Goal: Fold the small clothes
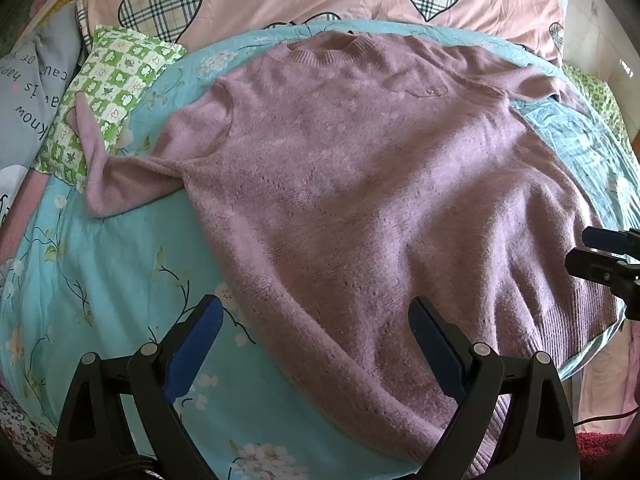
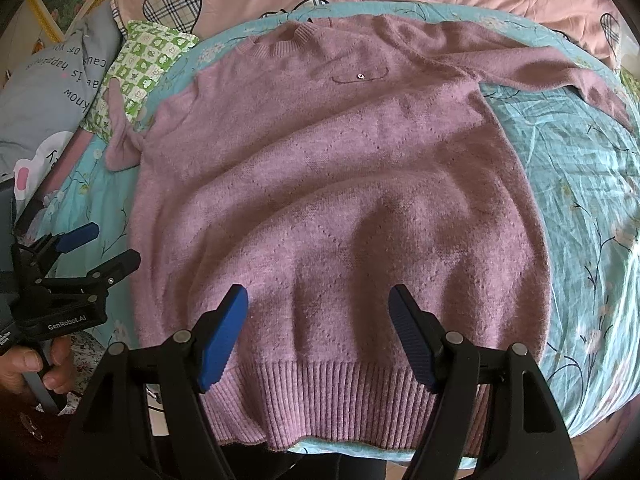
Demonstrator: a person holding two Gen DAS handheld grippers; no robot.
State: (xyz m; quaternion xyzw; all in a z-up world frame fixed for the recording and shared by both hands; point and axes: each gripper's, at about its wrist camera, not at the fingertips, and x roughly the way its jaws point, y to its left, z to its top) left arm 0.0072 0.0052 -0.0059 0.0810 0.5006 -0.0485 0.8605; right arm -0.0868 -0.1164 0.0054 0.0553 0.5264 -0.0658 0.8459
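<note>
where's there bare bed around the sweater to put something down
Two patches of the floral sheet are free: right of the sweater, below its stretched right sleeve, and on the left between the sweater's side and the bed edge. The top left is crowded: the green pillow with the left sleeve lying on it.

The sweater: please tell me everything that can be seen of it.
The sweater is mauve, fuzzy knit, with a ribbed collar, a ribbed hem, a faint diamond eyelet pattern and a small shiny stud on the chest. It lies flat, front up, on the floral turquoise sheet, hem nearest. One sleeve rests on a green pillow; the other stretches sideways. Neither open claw grips it.
</note>
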